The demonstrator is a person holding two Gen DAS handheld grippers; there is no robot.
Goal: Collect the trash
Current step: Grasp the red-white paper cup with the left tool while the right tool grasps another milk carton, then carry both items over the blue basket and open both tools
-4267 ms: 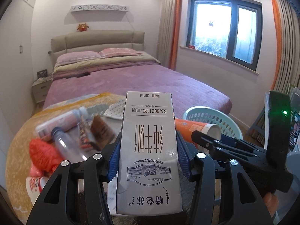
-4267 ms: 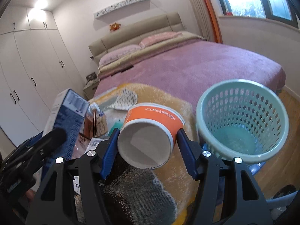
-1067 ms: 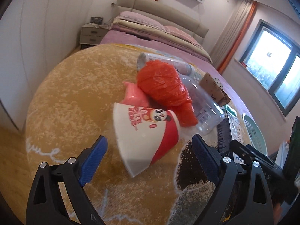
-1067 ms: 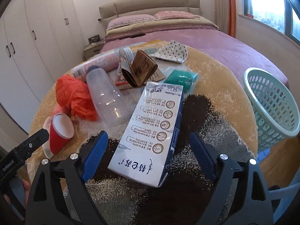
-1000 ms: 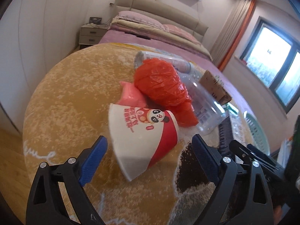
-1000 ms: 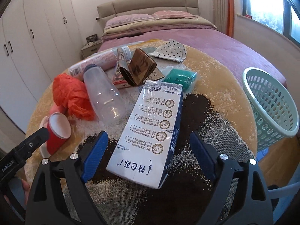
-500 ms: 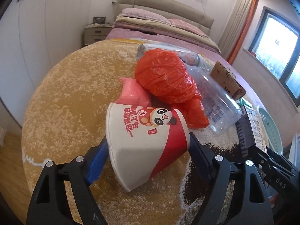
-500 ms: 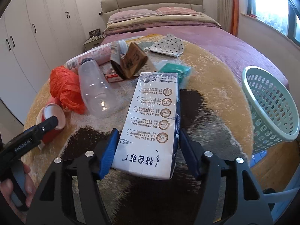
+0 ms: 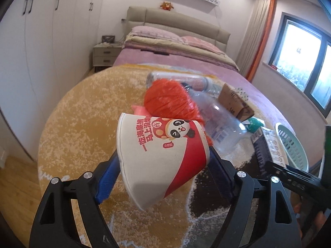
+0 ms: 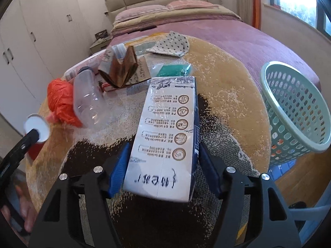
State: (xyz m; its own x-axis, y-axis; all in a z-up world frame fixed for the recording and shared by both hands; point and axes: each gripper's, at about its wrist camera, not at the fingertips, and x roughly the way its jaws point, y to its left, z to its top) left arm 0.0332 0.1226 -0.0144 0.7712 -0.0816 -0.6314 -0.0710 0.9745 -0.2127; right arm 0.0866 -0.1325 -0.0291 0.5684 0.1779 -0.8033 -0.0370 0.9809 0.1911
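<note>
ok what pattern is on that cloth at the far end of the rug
White with small dark polka dots: the folded cloth shows best in the right wrist view.

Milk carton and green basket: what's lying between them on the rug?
Nothing: in the right wrist view, only bare rug separates the milk carton from the basket.

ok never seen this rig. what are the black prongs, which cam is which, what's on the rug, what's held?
No robot: a person carries a hand-held two-finger gripper in each hand, each with a fisheye camera looking along its fingers. The black prongs with blue pads are those fingers.

Left view: the left gripper has just closed on a red-and-white paper cup.

Right view: the right gripper clamps a milk carton.

On the round rug: an orange plastic bag, a clear bottle, a brown paper packet, a teal packet, a dotted cloth. The green basket stands beside the rug.
</note>
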